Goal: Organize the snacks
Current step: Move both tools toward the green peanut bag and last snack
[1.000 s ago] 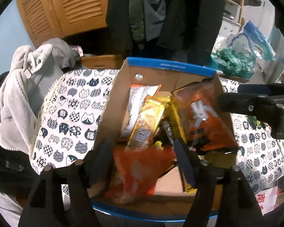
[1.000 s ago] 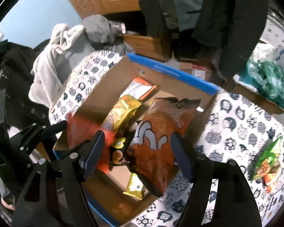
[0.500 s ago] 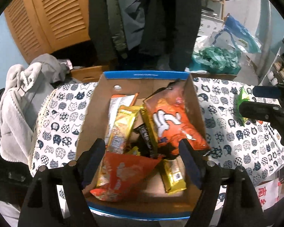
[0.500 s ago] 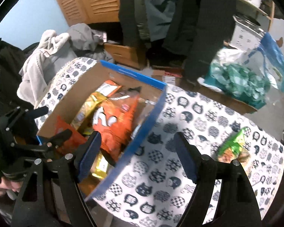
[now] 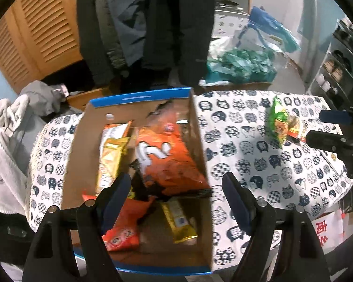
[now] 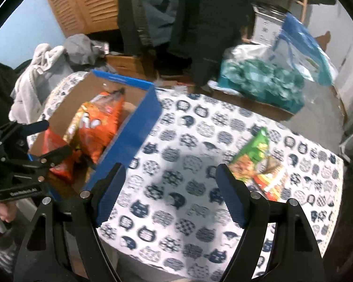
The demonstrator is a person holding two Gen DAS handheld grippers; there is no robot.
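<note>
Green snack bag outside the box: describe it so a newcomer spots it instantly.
Start at the blue-edged cardboard box on the cat-print tablecloth. Look right across bare cloth to the green crinkly snack bag, lying flat beside a red-orange packet. It is the only green pack, and outside the box.

Left wrist view looks steeply down from close above the near edge of the cardboard box (image 5: 197, 141), facing the hanging coats. Right wrist view sits just right of the box, over the desk (image 6: 188, 164), angled likewise. Both share the box and the green snack bag (image 5: 278, 122).
</note>
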